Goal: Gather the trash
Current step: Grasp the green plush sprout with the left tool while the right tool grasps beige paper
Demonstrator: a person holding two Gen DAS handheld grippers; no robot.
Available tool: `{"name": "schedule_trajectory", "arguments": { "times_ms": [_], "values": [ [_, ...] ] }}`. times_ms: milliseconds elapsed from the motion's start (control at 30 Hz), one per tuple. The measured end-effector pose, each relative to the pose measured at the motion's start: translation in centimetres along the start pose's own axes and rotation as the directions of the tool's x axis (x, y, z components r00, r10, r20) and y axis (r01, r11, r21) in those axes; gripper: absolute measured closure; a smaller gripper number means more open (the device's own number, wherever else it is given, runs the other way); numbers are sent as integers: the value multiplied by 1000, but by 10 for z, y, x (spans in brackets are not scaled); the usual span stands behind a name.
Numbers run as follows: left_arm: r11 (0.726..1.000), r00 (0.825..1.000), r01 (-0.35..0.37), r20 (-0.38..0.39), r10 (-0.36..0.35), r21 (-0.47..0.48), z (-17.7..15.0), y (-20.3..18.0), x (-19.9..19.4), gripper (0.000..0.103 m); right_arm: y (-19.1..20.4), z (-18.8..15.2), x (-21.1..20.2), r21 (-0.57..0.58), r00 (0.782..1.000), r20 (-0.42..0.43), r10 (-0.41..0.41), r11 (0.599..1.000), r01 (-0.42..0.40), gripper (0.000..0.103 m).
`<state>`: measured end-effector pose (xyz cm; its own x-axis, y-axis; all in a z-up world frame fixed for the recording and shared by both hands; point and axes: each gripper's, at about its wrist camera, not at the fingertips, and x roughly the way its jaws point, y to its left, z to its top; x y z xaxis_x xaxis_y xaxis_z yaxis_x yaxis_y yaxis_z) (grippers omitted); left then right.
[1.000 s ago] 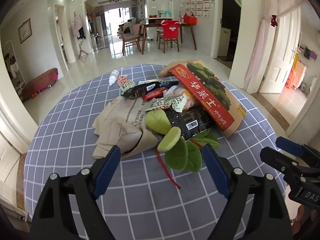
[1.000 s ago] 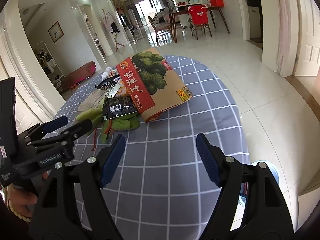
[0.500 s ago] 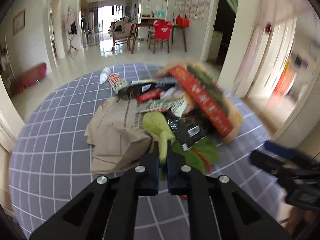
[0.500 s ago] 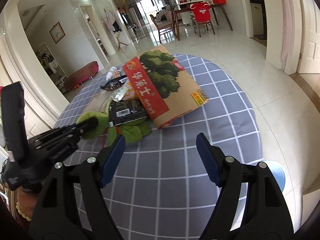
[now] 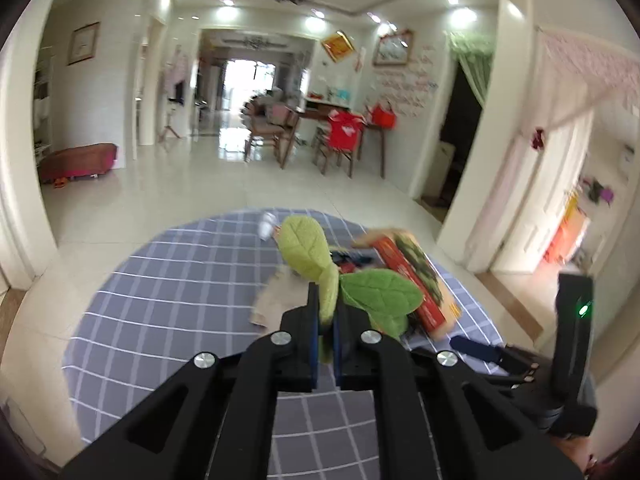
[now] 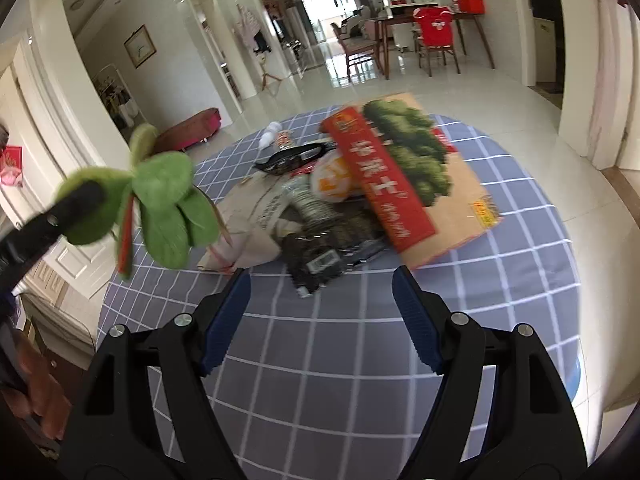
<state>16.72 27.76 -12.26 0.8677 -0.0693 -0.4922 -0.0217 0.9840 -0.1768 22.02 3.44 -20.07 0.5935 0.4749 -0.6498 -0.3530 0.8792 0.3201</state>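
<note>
My left gripper (image 5: pixel 328 304) is shut on a green felt leaf sprig (image 5: pixel 308 252) and holds it up above the round grey checked table (image 5: pixel 160 280). The sprig also shows in the right wrist view (image 6: pixel 164 200), hanging in the air at the left with a red string. My right gripper (image 6: pixel 320 292) is open and empty, low over the table in front of the trash pile. The pile holds a large red and brown flat box (image 6: pixel 404 176), a black wrapper (image 6: pixel 320 260), a crumpled brown paper bag (image 6: pixel 256 216) and several small wrappers.
A white crumpled item (image 6: pixel 270 134) lies at the table's far edge. Beyond the table are a tiled floor, a dining table with chairs (image 6: pixel 428 36), a low red bench (image 6: pixel 192 128) and white door frames. A blue round object (image 6: pixel 578 376) shows below the table's right edge.
My left gripper shut on the green leaf sprig and lifted it up off the pile. My right gripper moved closer to the pile and stayed open.
</note>
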Motion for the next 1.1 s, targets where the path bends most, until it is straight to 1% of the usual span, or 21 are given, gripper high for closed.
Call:
{"name": "schedule_trajectory", "arguments": {
  "times_ms": [100,200,300,367,467,533,600,633,667,700,733,767,867,900,1033,1067,1100],
  "values": [
    [999,999,-28,23,28,-31,3,14,-8,98,11,2,11,-26,1000,-15,9,1000,-9,30],
    [998,998,-51,23,52,-46,5,25,-10,98,24,7,22,-48,999,-29,24,999,-25,30],
    [996,997,-78,11,78,-47,0,35,-11,98,38,13,36,-86,998,-42,38,995,-41,30],
    [993,994,-108,-1,108,-39,-1,38,-6,98,49,19,49,-123,997,-64,38,991,-46,30],
    [991,992,-123,-30,122,-46,-7,48,-1,98,62,22,66,-178,995,-89,46,982,-62,30],
    [990,991,-131,-44,128,-50,-10,53,3,98,70,24,84,-227,992,-125,31,972,-59,31],
    [990,990,-134,-61,131,-53,-12,55,7,98,76,26,102,-263,986,-165,19,963,-62,41],
    [989,989,-135,-65,132,-53,-13,55,8,98,78,27,105,-281,987,-159,1,959,-46,49],
    [989,989,-136,-68,132,-52,-13,54,9,98,80,28,106,-297,988,-151,-5,954,-40,61],
    [989,989,-138,-69,134,-51,-14,54,9,98,80,32,106,-300,988,-156,1,953,-48,62],
    [989,988,-140,-67,137,-50,-14,54,7,98,78,34,104,-290,988,-155,17,955,-62,68],
    [988,988,-142,-63,139,-52,-14,53,6,98,77,35,102,-283,988,-155,27,956,-71,70],
    [988,989,-144,-43,141,-62,-10,49,-3,98,67,44,87,-200,982,-149,118,969,-147,71],
    [988,989,-145,-36,143,-62,-9,48,-5,98,69,41,78,-189,982,-139,129,970,-154,71],
    [988,990,-143,-5,143,-63,-3,42,-18,98,68,50,48,-173,986,-77,145,972,-156,73],
    [988,990,-144,1,144,-60,-1,39,-22,98,68,53,38,-168,987,-54,151,973,-158,83],
    [988,990,-140,11,141,-58,0,35,-27,98,67,55,29,-164,987,-36,155,974,-159,88]
  ]
}}
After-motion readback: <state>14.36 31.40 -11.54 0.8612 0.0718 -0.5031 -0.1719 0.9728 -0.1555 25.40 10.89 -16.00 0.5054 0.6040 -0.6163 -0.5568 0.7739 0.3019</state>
